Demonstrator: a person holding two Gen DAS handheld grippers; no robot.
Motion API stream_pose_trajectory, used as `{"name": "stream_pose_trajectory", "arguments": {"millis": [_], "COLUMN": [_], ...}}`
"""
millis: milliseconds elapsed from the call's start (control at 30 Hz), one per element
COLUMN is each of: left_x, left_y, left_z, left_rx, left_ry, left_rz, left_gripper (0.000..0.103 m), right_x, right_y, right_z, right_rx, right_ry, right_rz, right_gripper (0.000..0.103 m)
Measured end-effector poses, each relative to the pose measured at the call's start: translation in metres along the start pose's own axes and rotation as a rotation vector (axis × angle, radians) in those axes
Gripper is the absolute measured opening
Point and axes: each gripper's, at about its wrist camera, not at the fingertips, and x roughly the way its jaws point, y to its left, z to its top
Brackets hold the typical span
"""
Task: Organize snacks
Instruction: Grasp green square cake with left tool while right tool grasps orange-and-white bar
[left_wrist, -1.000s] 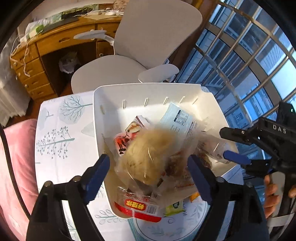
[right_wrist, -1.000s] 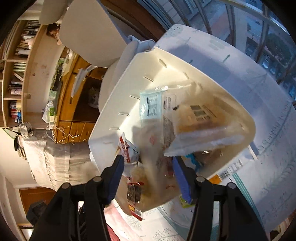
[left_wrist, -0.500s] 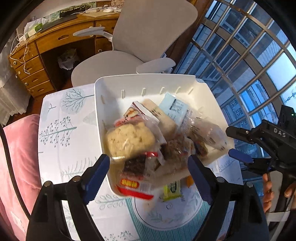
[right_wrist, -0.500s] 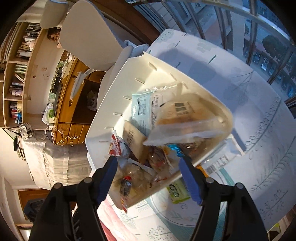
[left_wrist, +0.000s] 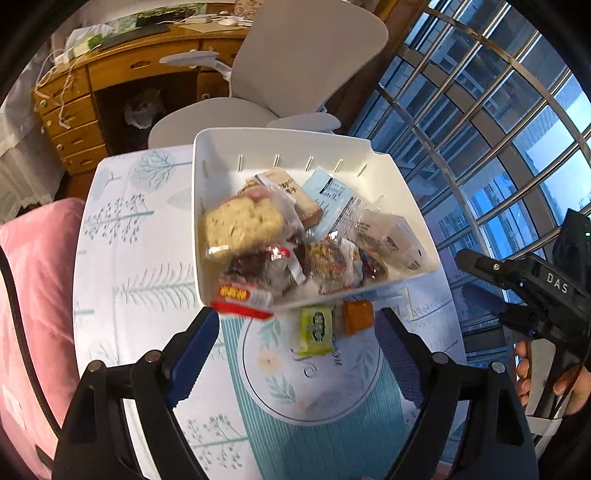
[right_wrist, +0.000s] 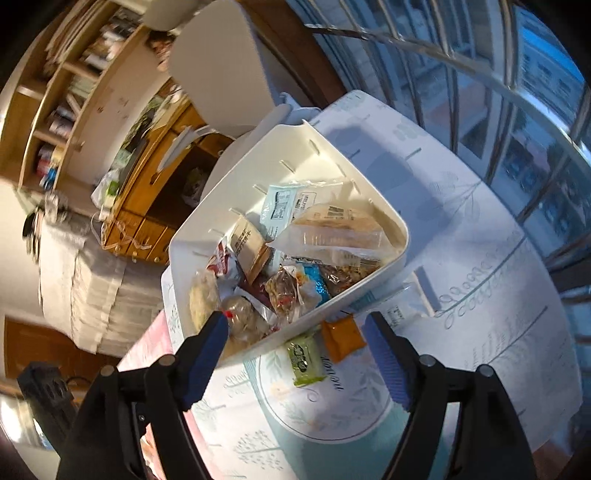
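Note:
A white basket full of wrapped snacks stands on the patterned tablecloth. A bread slice packet lies at its left, and a red packet hangs over its near rim. A green packet and an orange packet lie on the cloth, partly under that rim. My left gripper hovers open just short of the basket, holding nothing. My right gripper is also short of the near rim; its jaws are opening with nothing pressed between them. It also shows from the side as the right gripper.
A clear packet lies on the cloth right of the basket. A grey office chair and a wooden desk stand beyond the table. Window bars run along the right, a pink cushion lies at the left. A person's hand holds the right gripper.
Both grippers have drawn back from the basket, which now sits farther off. The snacks inside have shifted and settled. The right jaws stand wider. The green and orange packets have come into view.

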Motion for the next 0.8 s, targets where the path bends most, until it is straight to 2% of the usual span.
{"name": "stream_pose_trajectory", "arguments": {"millis": [133, 400, 633, 800], "left_x": [-0.002, 0.008, 0.027, 0.042], "left_y": [-0.007, -0.023, -0.034, -0.041], "left_z": [-0.017, -0.053, -0.069, -0.073], "left_rx": [-0.043, -0.144, -0.212, -0.248], "left_ry": [0.004, 0.012, -0.006, -0.032], "left_rz": [0.018, 0.08, 0.122, 0.143], "left_gripper": [0.085, 0.085, 0.085, 0.085], "right_x": [-0.009, -0.017, -0.012, -0.009], "right_y": [-0.005, -0.024, -0.048, -0.055], "right_z": [0.0, -0.004, -0.011, -0.02], "right_rx": [-0.108, -0.307, -0.481, -0.652], "right_ry": [-0.002, 0.015, 0.04, 0.023], "right_rz": [0.008, -0.029, -0.026, -0.024], "right_gripper": [0.077, 0.077, 0.077, 0.077]}}
